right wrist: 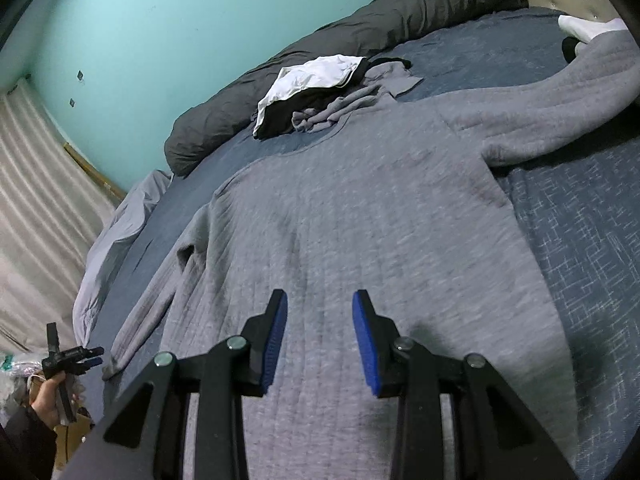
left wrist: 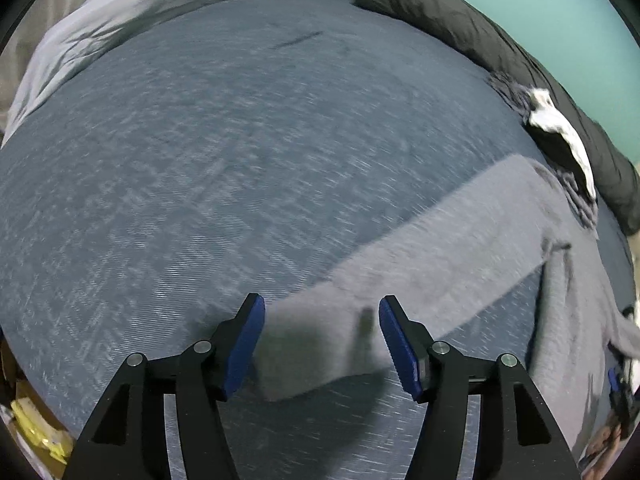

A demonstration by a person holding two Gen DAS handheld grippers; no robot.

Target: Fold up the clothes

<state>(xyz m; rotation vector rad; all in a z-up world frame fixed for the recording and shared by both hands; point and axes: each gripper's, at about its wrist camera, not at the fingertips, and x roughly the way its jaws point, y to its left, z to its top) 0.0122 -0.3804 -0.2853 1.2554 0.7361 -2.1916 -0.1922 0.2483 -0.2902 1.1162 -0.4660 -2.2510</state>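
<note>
A grey long-sleeved sweater (right wrist: 380, 200) lies spread flat on the blue bedspread (left wrist: 200, 160), neck toward the far side. In the left wrist view one grey sleeve (left wrist: 440, 240) stretches out across the bed. Its cuff end lies below and between the blue pads of my left gripper (left wrist: 322, 340), which is open and hovers over it without pinching it. My right gripper (right wrist: 320, 336) is open above the sweater's lower body, with nothing gripped. A hand (right wrist: 44, 396) holds the left gripper (right wrist: 74, 360) at the sleeve's end in the right wrist view.
A heap of white, black and grey clothes (right wrist: 312, 80) sits beyond the sweater's neck. A rolled dark grey duvet (right wrist: 320, 40) lines the teal wall. A light grey sheet (left wrist: 120, 20) bunches at the far edge. A white sock (right wrist: 580, 26) lies by the other sleeve.
</note>
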